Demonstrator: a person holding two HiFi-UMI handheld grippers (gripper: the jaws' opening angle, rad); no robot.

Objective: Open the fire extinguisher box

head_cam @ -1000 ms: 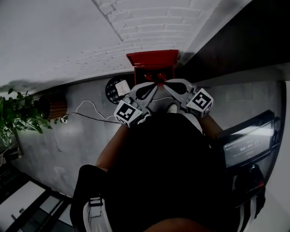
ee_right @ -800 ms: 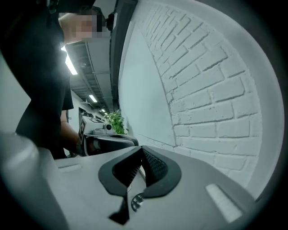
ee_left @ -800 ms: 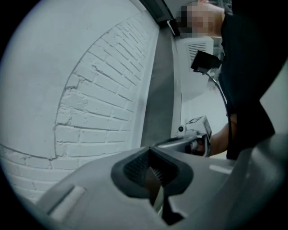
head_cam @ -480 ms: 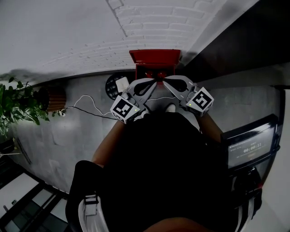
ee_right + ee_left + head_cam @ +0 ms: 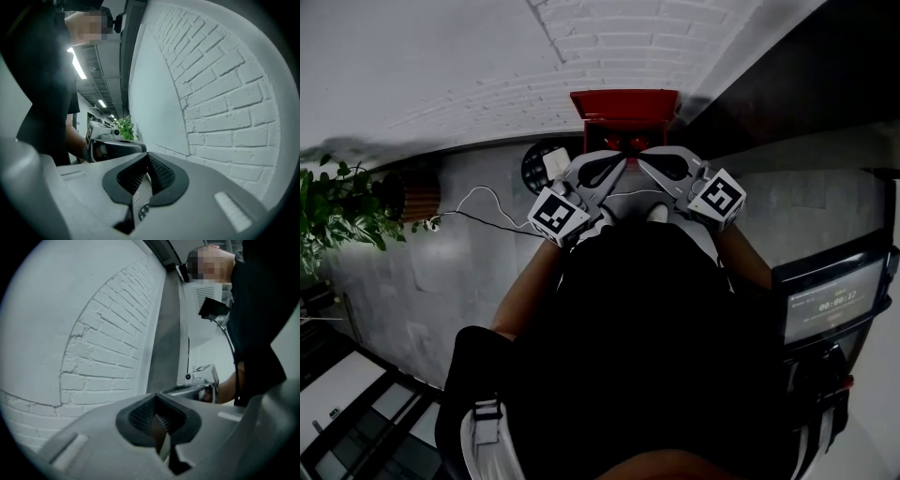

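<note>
**Red box (image 5: 623,105): nothing changed on it this last second**

It sits on the floor (image 5: 450,272) against the brick wall (image 5: 487,56), at the top of the head view. A dark cavity with red shapes shows under its red top panel. Raised lid or window, can't tell. Left gripper (image 5: 619,163) and right gripper (image 5: 641,163) stay just before it, tips nearly meeting. Both have jaws pressed together, pinching nothing. Only the view drifted, so no opening progress.

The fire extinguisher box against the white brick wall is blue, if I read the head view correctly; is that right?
Not quite: the head view shows a red fire extinguisher box, not blue, against the white brick wall.
</note>
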